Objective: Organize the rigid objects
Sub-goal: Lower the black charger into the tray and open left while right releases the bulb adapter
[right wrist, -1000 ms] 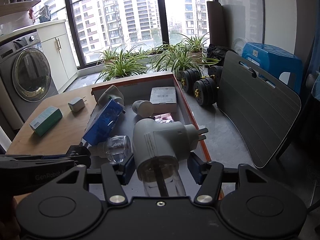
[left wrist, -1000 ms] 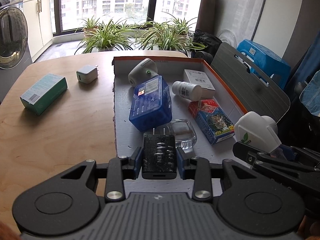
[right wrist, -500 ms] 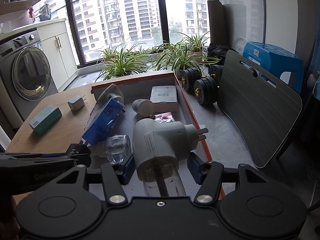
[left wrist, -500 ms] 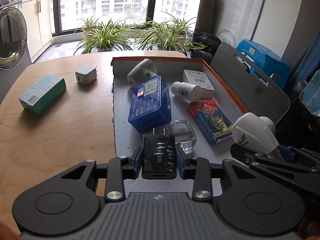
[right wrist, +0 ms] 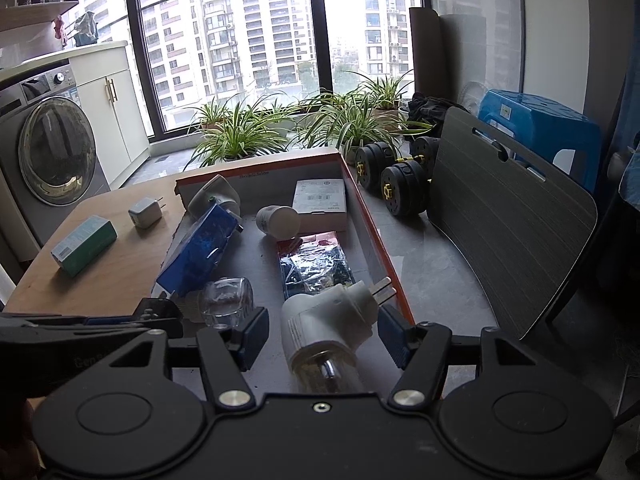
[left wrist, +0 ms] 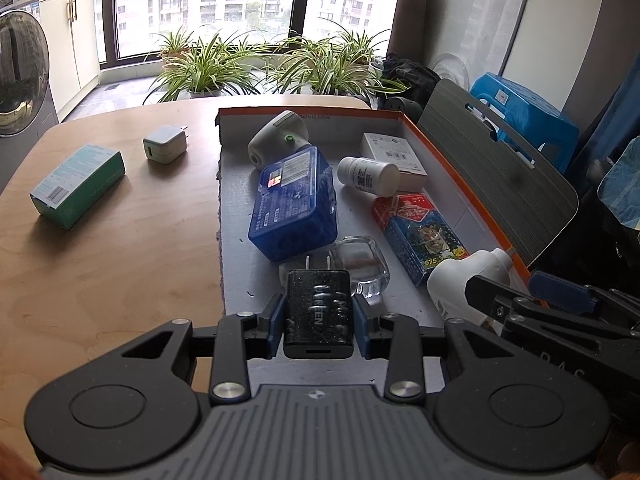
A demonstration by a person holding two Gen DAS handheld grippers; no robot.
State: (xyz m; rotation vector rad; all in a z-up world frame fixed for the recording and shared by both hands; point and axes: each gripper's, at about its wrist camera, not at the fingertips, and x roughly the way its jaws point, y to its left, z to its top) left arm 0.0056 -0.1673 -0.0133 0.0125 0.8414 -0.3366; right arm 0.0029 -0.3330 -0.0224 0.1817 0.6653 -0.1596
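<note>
My left tongs (left wrist: pixel 318 316) grip the black plug-in charger block (left wrist: pixel 318 310), prongs pointing far, over the near end of the orange-rimmed cardboard box (left wrist: pixel 452 160), while my right tongs (right wrist: pixel 322 334) stand open around the white plug-in vaporizer (right wrist: pixel 326 328).

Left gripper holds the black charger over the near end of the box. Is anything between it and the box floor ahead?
Yes. The clear glass dish lies just beyond the black charger held in the left gripper, with the blue plastic case behind it. The box floor to their left looks bare.
</note>
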